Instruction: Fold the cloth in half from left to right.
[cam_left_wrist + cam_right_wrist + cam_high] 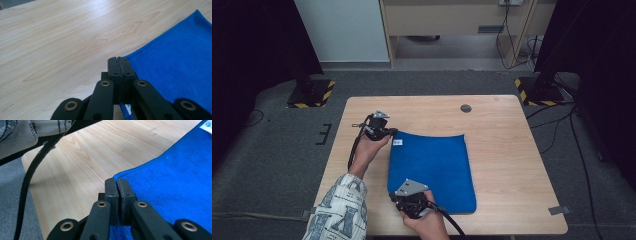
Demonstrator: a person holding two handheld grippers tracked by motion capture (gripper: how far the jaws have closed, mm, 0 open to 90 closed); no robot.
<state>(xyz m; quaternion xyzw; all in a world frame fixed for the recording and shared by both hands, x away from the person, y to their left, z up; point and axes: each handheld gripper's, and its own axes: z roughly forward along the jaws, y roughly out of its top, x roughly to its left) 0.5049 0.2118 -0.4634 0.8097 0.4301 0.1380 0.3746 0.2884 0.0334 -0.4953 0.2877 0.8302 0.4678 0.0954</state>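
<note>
A blue cloth (432, 165) lies spread on the wooden table (507, 150), with a small white label (397, 142) near its far left corner. My left gripper (393, 133) is at that far left corner. In the left gripper view its jaws (117, 60) are pressed together on the cloth's (175, 62) corner hem. My right gripper (393, 196) is at the near left corner. In the right gripper view its jaws (116, 181) are shut on the cloth's (175, 175) corner edge, which is raised slightly off the table.
A round dark grommet (466, 108) sits in the table's far middle. Two stand bases with yellow-black stripes (309, 94) (537, 92) rest on the floor behind the table. A patterned sleeve (339, 210) and a black cable (30, 175) lie by the near left table edge.
</note>
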